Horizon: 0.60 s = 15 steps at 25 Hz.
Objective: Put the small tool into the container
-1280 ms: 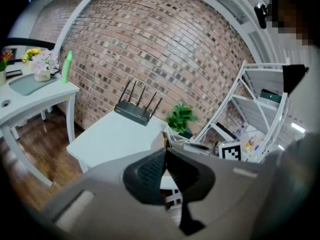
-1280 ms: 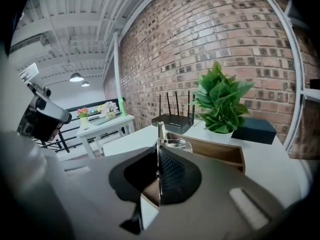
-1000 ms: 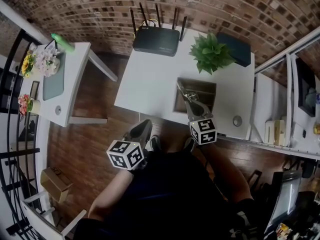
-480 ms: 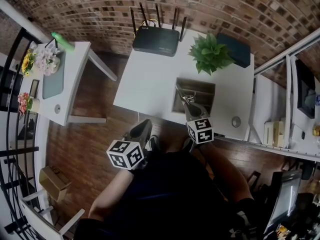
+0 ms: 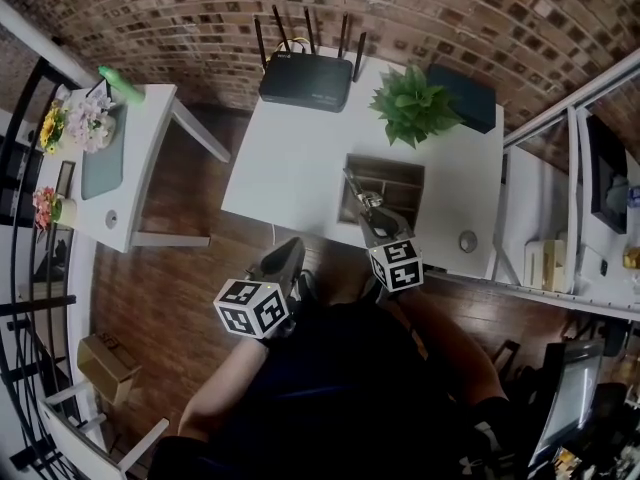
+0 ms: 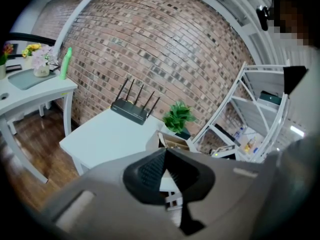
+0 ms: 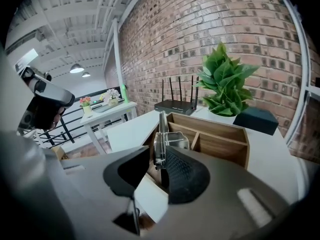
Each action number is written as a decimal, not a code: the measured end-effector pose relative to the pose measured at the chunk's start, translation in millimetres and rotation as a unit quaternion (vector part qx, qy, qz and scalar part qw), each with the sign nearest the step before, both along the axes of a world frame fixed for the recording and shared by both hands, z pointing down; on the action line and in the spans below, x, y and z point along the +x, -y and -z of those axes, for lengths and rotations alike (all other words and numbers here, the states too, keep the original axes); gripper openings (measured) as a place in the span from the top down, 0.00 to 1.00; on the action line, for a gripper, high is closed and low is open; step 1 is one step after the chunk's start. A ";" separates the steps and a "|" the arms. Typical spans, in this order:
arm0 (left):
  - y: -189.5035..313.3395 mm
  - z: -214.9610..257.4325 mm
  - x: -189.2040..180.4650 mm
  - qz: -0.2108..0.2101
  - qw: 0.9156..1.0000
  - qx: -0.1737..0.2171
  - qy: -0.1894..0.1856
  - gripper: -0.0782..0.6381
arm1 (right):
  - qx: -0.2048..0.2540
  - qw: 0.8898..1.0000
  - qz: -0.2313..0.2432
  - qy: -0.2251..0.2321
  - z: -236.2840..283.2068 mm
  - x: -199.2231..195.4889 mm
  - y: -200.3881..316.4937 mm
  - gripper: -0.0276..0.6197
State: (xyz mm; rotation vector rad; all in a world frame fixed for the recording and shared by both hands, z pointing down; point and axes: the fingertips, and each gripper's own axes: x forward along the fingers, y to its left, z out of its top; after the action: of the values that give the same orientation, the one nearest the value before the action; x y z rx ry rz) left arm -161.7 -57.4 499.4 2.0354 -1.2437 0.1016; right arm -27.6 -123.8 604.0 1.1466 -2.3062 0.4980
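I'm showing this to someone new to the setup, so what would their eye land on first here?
First, the right gripper, jaws opening around a shiny metal tool at the wooden container near the white table's front edge. Next, the green plant and the black antenna router at the table's back. The left gripper hangs shut and empty off the table.

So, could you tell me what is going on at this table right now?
A person is working with a handheld gripper in each hand. The right gripper is over the wooden container on the white table. A small metal tool stands between its fingers, which are opening, so the tool looks about to drop into the container. The left gripper is shut and empty, held back from the table.
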 end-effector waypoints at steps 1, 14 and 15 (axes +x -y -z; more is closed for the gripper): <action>0.4 0.0 2.0 -0.002 1.000 0.000 -0.001 0.88 | -0.001 1.000 -0.004 0.005 2.2 2.6 -1.3 0.80; 7.4 0.7 56.6 -0.050 0.999 0.003 -0.002 0.88 | -0.002 0.987 -0.057 0.151 70.4 57.8 -23.2 0.94; 8.6 2.0 62.7 -0.056 0.998 0.005 -0.001 0.88 | 0.004 0.985 -0.056 0.164 79.4 62.5 -25.0 0.94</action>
State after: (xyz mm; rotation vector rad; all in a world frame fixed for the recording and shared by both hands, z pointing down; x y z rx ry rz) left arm -99.0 -66.0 497.4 2.1134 -1.1321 0.1461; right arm 35.0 -98.7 524.6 1.2852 -2.5294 0.7714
